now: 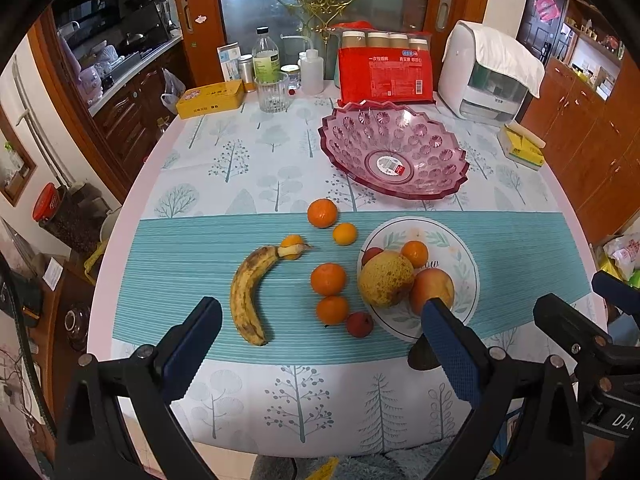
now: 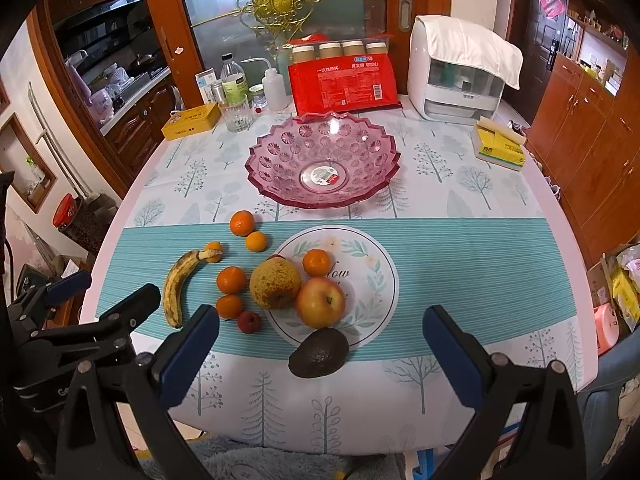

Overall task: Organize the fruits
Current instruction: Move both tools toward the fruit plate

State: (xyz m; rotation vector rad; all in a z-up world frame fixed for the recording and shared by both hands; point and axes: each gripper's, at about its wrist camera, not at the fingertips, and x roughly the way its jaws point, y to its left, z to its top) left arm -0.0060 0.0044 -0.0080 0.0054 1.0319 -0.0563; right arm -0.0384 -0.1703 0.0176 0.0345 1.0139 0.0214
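The bowl [image 2: 320, 160] near the table's far edge looks like glossy, faceted pink plastic; the avocado [image 2: 319, 353] is matt and rough; the banana [image 1: 250, 294] skin is brown-speckled.

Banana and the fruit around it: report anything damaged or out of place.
The banana is heavily brown-spotted, overripe, its stem resting across a small orange. The avocado lies off the plate, on the mat's near edge. The pink bowl holds no fruit.

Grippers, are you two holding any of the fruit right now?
No, nothing is held. The left gripper and right gripper are both open and hang above the table edge, touching no fruit.
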